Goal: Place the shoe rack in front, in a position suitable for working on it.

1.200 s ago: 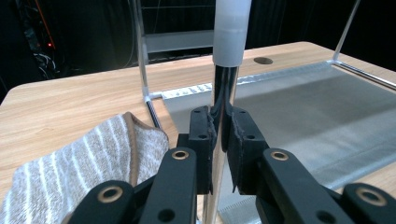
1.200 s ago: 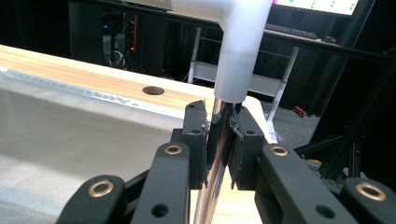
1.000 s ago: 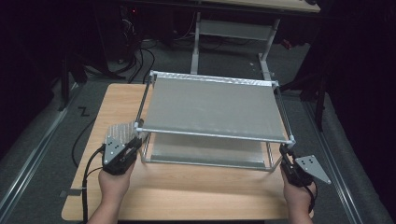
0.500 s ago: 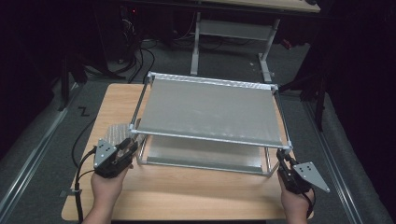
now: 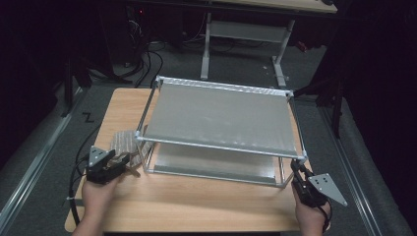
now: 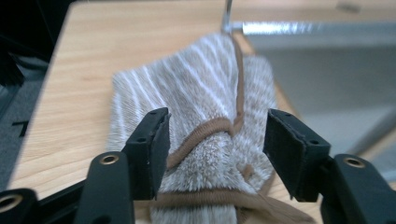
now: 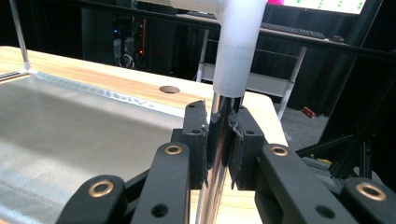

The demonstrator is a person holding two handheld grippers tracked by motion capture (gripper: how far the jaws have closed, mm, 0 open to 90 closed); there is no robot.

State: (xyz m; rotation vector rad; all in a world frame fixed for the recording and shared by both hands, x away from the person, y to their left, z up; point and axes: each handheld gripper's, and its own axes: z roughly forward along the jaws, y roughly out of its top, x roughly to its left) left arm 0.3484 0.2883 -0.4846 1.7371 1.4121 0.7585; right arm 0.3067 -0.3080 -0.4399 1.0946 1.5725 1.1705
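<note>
My left tool (image 6: 212,149) has just opened over the folded beige striped towel (image 6: 196,121) lying on the wooden surface (image 5: 196,201) beside the two-tier metal rack (image 5: 221,118), ready to grab; my right tool (image 7: 218,140) clamps the rack's chrome corner post (image 7: 219,126).

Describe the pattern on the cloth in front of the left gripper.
The cloth is beige with thin white stripes and a brown edge band, clearest in the left gripper view.

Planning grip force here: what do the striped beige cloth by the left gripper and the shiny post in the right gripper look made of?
Striped beige cloth: likely soft terry or fleece; fuzzy nap, brown edging, matte. Shiny post: apparently polished metal tube with mirror reflections, capped by a matte white, plastic-looking corner joint.
</note>
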